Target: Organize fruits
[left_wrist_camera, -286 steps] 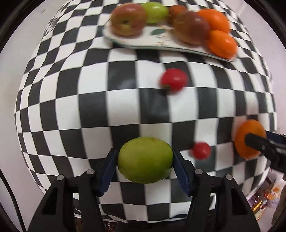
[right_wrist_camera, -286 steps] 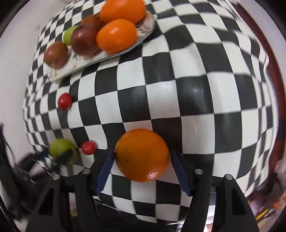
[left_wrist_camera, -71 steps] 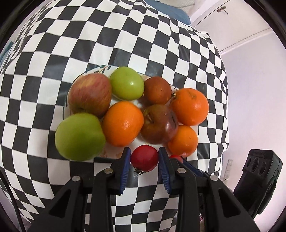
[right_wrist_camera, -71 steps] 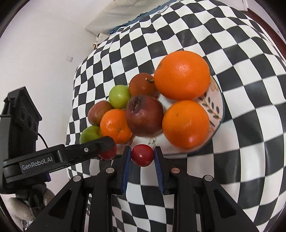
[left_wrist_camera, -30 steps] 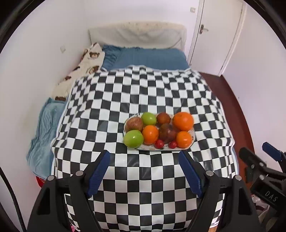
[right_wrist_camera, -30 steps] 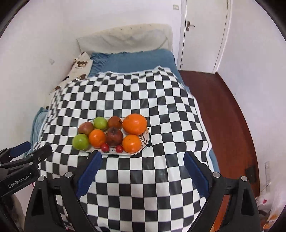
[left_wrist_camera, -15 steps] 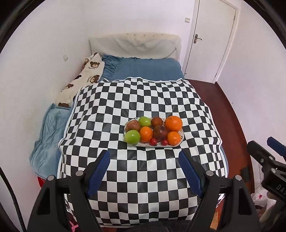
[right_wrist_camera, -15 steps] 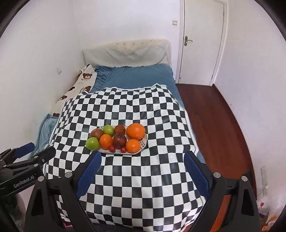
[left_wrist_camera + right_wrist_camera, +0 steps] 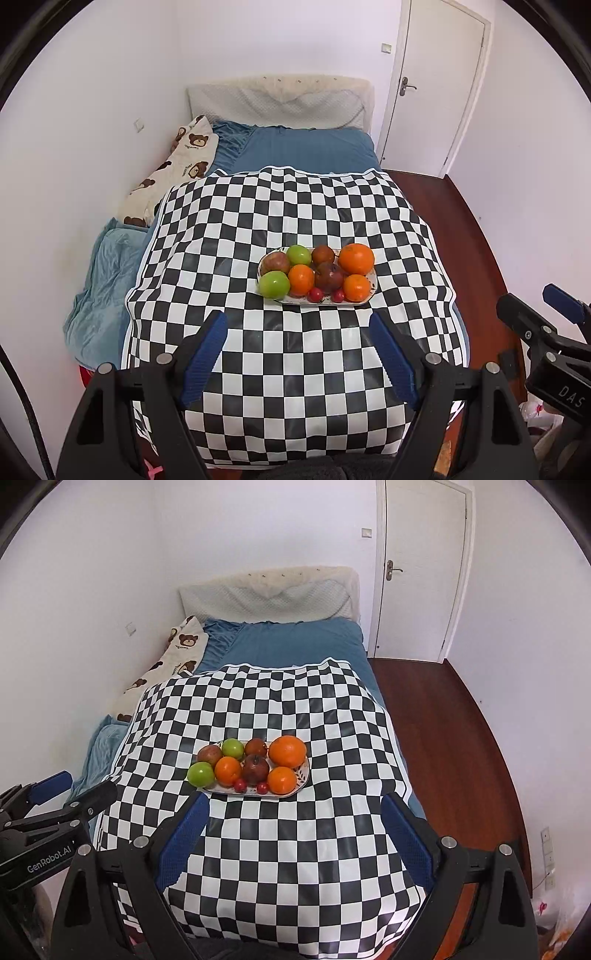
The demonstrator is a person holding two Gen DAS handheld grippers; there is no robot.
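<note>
Hovering wide and empty, left gripper (image 9: 298, 356) and right gripper (image 9: 295, 840) are facing a glossy checkered cloth (image 9: 295, 206); round fruits (image 9: 317, 273) are sitting heaped on an oval plate (image 9: 372, 291).

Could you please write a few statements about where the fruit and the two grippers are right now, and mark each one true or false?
1. Both small red fruits lie on the plate. True.
2. The left gripper is shut on a green apple. False: it is open and empty; the green apple lies at the plate's left end.
3. The right gripper is open and holds nothing. True.
4. One orange lies loose on the checkered cloth. False: all three oranges are on the plate, the largest orange at its far right.
5. The door stands wide open. False: it is shut.
</note>
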